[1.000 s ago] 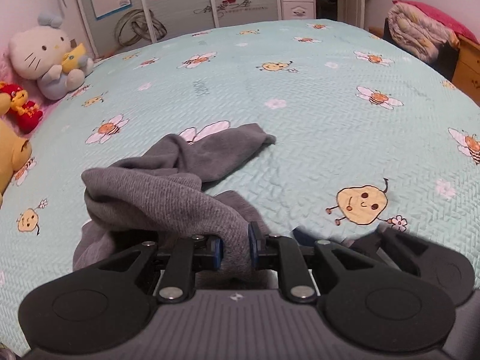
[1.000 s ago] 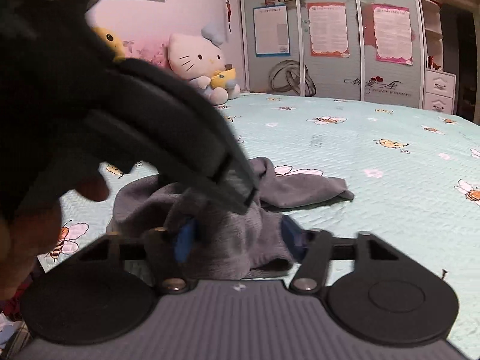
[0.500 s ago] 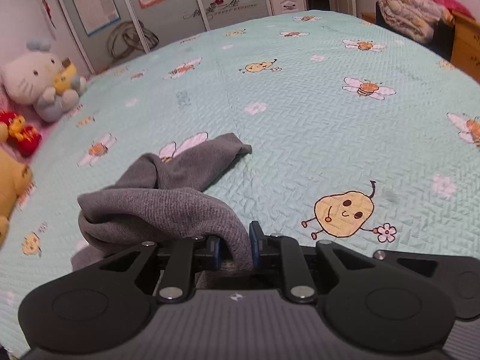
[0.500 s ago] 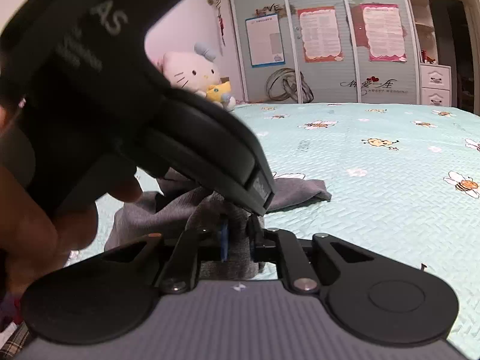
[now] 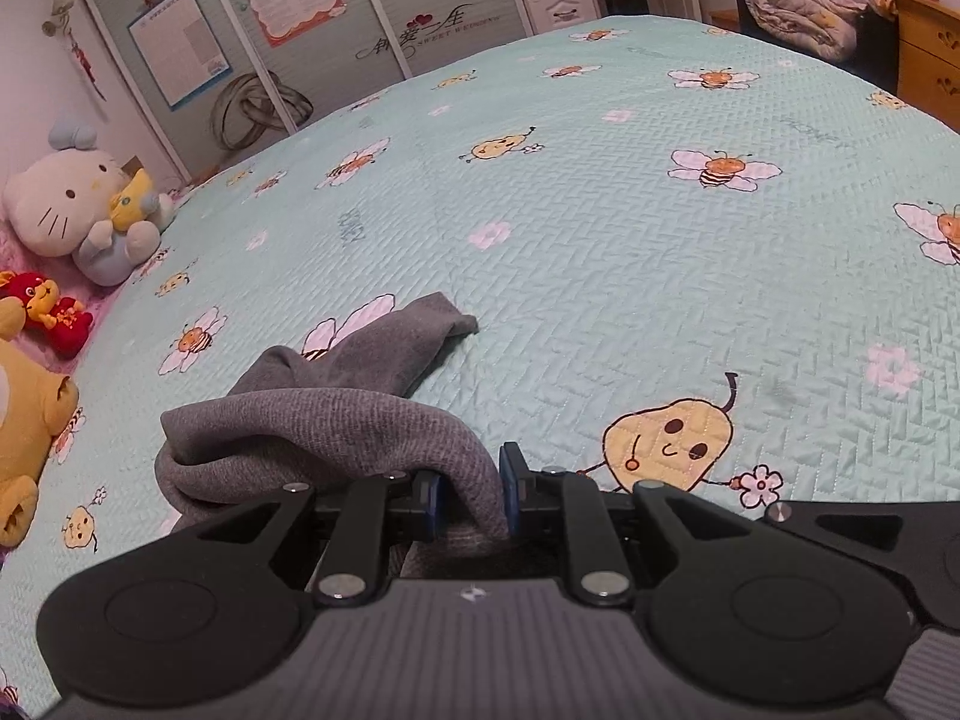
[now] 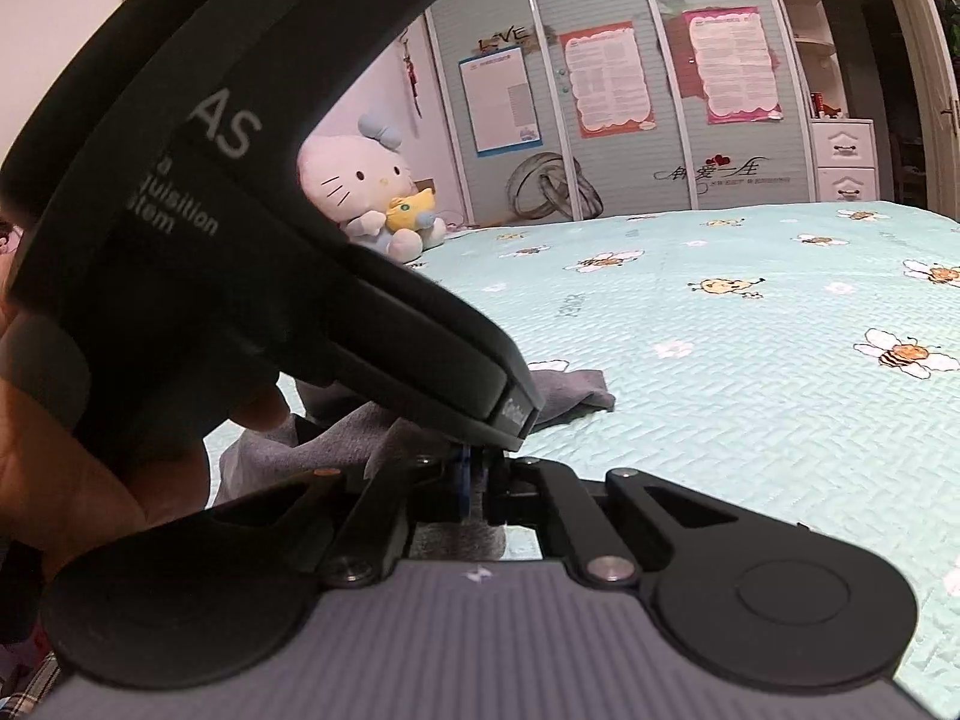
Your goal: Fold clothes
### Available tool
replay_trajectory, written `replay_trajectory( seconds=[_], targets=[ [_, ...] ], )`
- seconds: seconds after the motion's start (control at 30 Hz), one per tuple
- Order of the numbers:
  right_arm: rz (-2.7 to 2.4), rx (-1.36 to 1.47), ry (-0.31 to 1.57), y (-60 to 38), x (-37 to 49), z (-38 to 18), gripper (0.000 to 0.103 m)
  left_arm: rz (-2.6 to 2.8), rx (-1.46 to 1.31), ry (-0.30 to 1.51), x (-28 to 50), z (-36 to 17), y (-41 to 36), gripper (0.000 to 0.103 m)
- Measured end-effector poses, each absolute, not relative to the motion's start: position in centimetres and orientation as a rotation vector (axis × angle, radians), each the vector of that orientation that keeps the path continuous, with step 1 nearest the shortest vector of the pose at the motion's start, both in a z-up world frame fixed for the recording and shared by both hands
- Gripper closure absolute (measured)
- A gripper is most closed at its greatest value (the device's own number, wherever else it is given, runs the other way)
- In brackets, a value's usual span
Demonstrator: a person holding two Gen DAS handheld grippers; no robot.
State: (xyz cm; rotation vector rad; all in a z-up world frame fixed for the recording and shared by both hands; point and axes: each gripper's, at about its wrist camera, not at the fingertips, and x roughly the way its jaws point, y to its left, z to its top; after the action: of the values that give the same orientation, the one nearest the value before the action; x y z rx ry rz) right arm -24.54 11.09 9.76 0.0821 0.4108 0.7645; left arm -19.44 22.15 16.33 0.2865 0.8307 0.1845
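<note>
A grey knitted garment (image 5: 336, 420) lies bunched on the mint bedspread (image 5: 600, 240), one end (image 5: 420, 324) stretching away over the bed. My left gripper (image 5: 471, 492) is shut on a thick fold of it, blue pads pressing both sides. In the right wrist view the same grey garment (image 6: 336, 444) shows below the black body of the left gripper (image 6: 300, 300), which fills the left half. My right gripper (image 6: 477, 480) is shut on a thin edge of the cloth, just under the left one. A person's hand (image 6: 72, 480) holds the left gripper.
Plush toys line the bed's left edge: a white cat toy (image 5: 78, 210), a red one (image 5: 48, 312) and a yellow one (image 5: 24, 420). A rolled quilt (image 5: 804, 0) and wooden drawers (image 5: 924, 42) stand at the right. Wardrobe doors (image 6: 630, 120) close the far side.
My right gripper closed from wide open onto the grey cloth. Both grippers moved together across the bed with the garment, whose trailing end now lies shorter behind them.
</note>
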Motion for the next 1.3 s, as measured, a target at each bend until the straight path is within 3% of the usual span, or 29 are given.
replay_trajectory(
  seconds=[0.77, 1.1, 1.3],
  targets=[
    [0.652, 0.059, 0.411, 9.1, -25.1, 9.6, 0.102, 0.120, 0.295, 0.824, -17.8, 15.7, 18.8, 0.075],
    [0.449, 0.101, 0.463, 3.9, -22.4, 9.0, 0.103, -0.007, 0.051, 0.796, -19.3, 16.1, 21.6, 0.072],
    [0.576, 0.126, 0.448, 3.8, -21.7, 9.4, 0.098, 0.046, -0.031, 0.965, -17.7, 13.3, 24.1, 0.068]
  ],
)
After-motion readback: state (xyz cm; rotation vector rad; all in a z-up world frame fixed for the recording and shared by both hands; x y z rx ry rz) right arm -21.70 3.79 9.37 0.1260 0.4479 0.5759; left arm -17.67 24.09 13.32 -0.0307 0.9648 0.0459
